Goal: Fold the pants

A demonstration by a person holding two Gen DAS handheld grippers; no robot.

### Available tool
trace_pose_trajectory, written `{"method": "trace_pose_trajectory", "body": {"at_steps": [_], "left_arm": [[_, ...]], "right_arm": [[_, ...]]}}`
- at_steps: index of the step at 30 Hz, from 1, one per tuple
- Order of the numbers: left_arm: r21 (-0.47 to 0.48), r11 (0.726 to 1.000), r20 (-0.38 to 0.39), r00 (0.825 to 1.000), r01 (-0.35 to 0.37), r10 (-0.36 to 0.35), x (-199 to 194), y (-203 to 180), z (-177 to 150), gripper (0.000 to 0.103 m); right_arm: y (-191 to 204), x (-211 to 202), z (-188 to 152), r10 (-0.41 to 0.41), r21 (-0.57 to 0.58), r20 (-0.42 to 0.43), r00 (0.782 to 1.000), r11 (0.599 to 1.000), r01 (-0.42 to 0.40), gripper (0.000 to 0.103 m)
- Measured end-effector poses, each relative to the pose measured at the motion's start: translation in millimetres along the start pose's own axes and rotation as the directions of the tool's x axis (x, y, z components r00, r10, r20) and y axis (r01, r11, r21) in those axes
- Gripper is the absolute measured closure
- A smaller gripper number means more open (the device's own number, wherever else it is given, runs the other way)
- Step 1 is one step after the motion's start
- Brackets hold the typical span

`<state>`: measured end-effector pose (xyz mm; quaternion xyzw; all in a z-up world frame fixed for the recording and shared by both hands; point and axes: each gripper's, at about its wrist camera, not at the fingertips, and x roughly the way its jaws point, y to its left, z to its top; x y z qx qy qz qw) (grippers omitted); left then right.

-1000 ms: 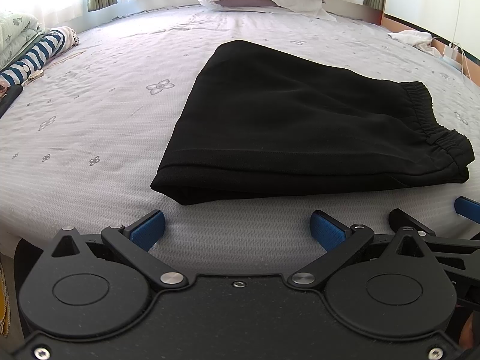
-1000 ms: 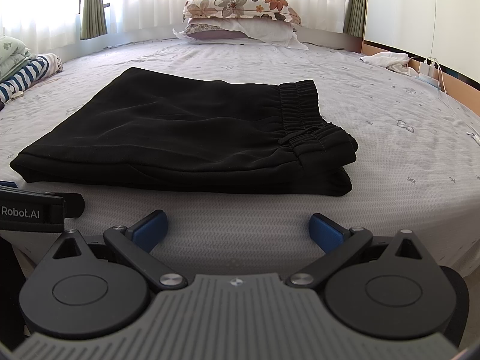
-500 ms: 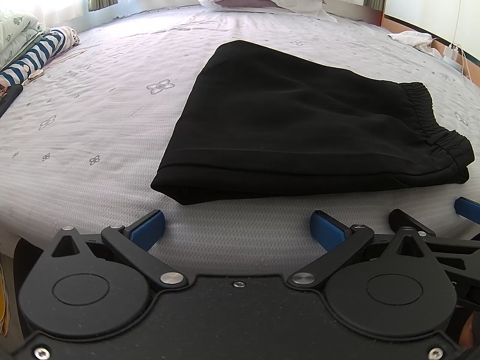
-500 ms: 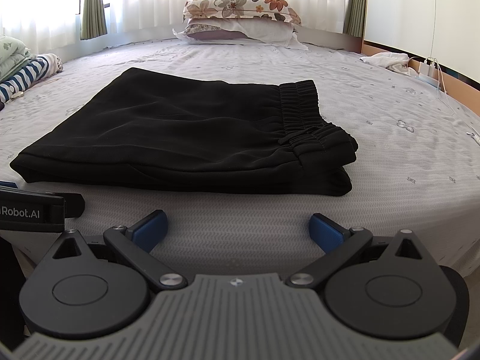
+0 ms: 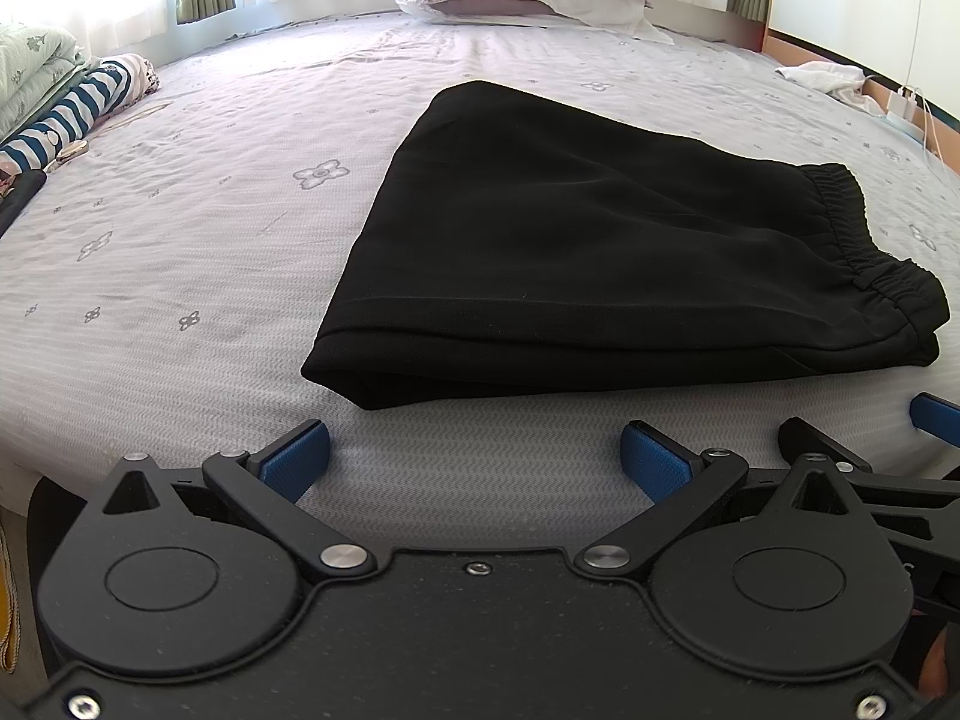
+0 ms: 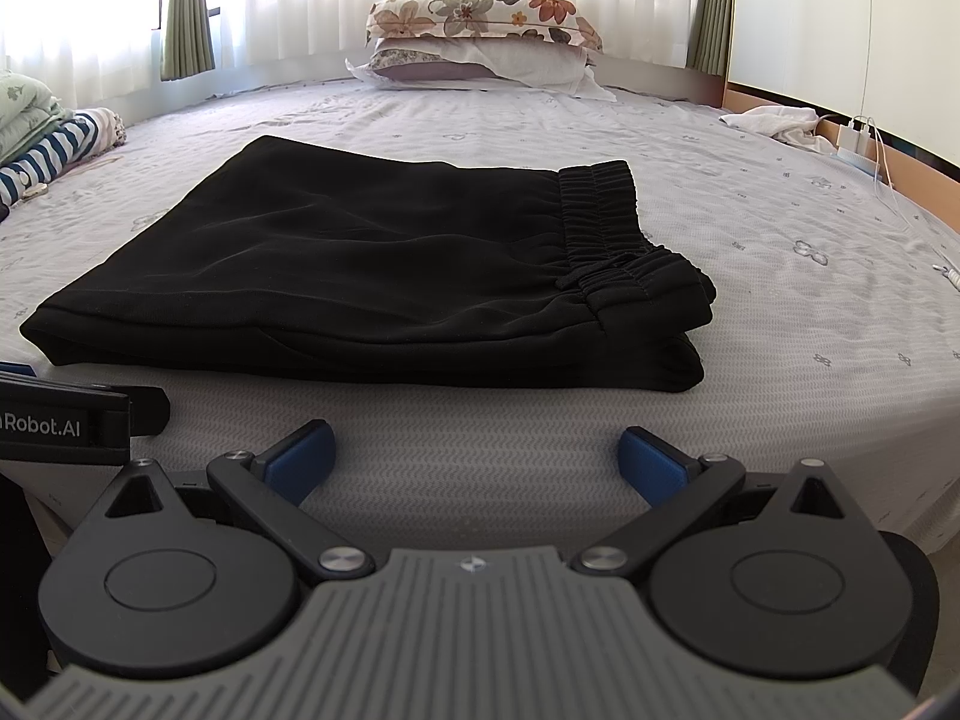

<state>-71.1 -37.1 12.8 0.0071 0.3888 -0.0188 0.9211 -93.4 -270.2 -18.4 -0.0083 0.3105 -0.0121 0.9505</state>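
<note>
The black pants (image 5: 600, 252) lay folded into a flat stack on the grey patterned bed sheet (image 5: 180, 240), toward the near edge of the bed. In the left wrist view the stack sat at about 1 o'clock from the left gripper (image 5: 474, 456), its elastic waistband (image 5: 852, 234) turned to 3 o'clock and its folded corner nearest the camera at 12 o'clock. The left gripper's blue pads (image 5: 297, 459) stood wide apart with only sheet between them, near the fabric but not touching it. In the right wrist view the pants (image 6: 360, 276) lay at 12 o'clock from the right gripper (image 6: 474, 456), the gathered waistband (image 6: 606, 228) on top at 1 o'clock. The right gripper's jaws were likewise spread, holding nothing, just short of the stack's near edge. Part of the other gripper's body, lettered "Robot.AI" (image 6: 66, 423), showed at 9 o'clock in that view.

Two stacked pillows (image 6: 480, 42), the upper one floral, rested at the far end of the bed at 12 o'clock. A striped garment (image 5: 78, 114) lay at 10 o'clock by the bed's edge, and what looked like a white cloth (image 6: 774, 120) sat at 2 o'clock, too small to identify surely
</note>
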Motion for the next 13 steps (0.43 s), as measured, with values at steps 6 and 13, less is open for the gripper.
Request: {"method": "trace_pose_trajectory", "body": {"at_steps": [6,13], "left_arm": [[0.000,1.000,0.000,1.000,0.000,0.000,0.0,-0.2,-0.1,0.000],[0.001,1.000,0.005,1.000,-0.004,0.004,-1.1,-0.4,-0.9,0.000]], "right_arm": [[0.1,-0.1,0.0,0.000,0.000,0.000,1.000,1.000,0.000,0.000],[0.2,-0.2,0.1,0.000,0.000,0.001,1.000,1.000,0.000,0.000]]}}
